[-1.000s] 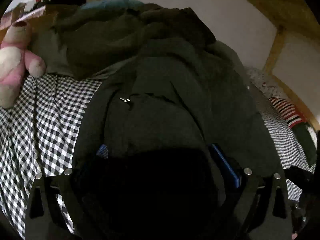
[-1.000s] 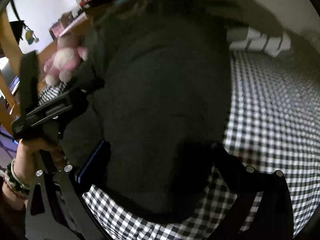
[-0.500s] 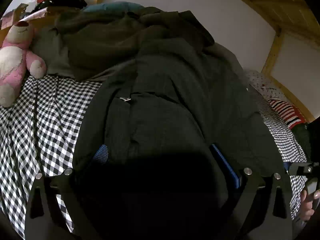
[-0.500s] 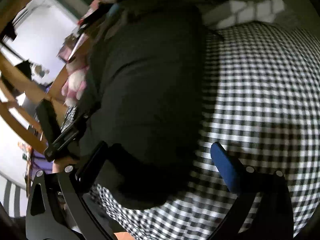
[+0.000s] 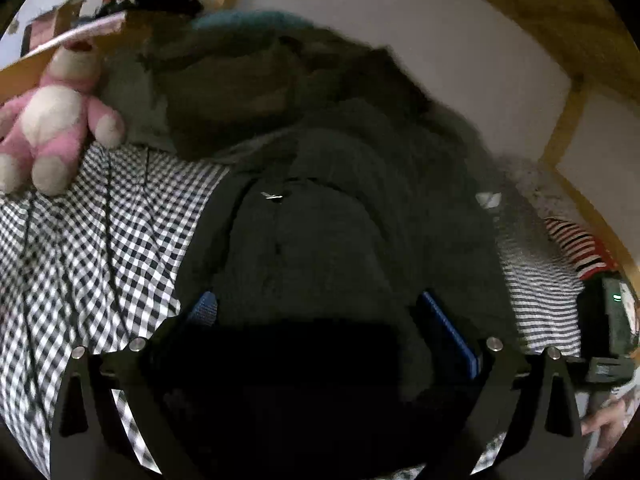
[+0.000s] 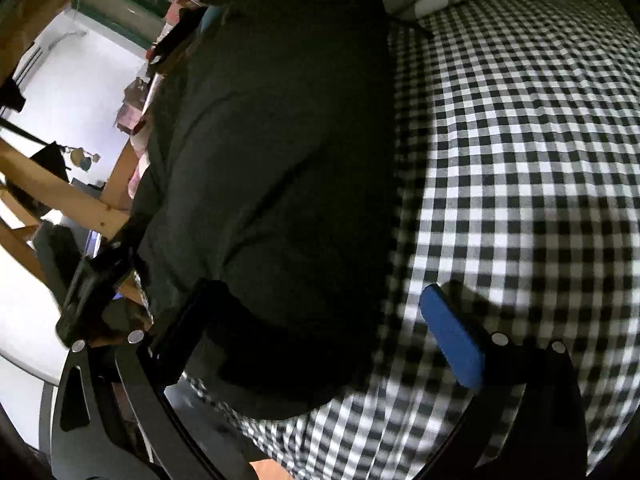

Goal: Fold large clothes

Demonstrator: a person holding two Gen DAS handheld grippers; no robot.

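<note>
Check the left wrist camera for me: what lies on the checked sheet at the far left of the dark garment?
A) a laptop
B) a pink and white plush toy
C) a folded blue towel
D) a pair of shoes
B: a pink and white plush toy lies at the far left on the checked sheet, apart from the dark garment.

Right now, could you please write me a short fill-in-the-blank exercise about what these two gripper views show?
1. The dark garment lies on a bedsheet with a black-and-white ______ pattern.
2. The plush toy beside the garment is white and ______.
3. The pads on the right gripper are coloured ______.
4. The left gripper has its jaws standing ______.

Missing words: checked; pink; blue; open
</note>
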